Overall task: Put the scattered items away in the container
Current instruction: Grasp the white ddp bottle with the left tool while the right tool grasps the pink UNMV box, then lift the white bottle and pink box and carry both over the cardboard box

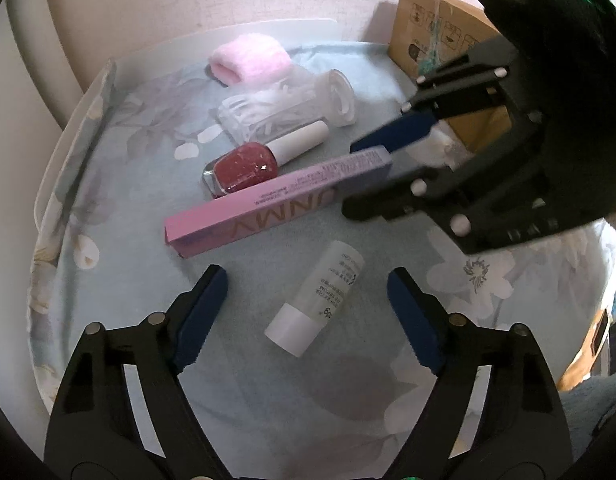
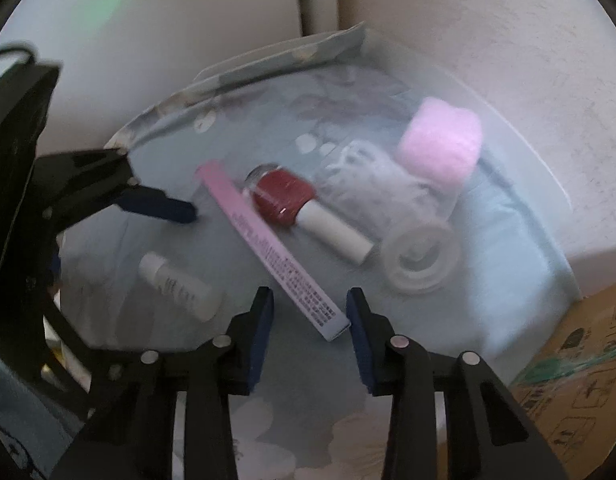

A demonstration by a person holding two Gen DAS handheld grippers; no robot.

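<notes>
Pink box (image 2: 274, 250) end between right gripper (image 2: 308, 312) pads, untouched

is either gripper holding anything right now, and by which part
Nothing is held. The right gripper straddles the near end of the pink box without pressing it; the left gripper hangs open over the white tube.

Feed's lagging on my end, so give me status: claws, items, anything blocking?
Left claw open over white tube, not gripping. Right claw open, straddling end of pink box. Nail polish touches box's far side. Cardboard box unobstructed.
</notes>
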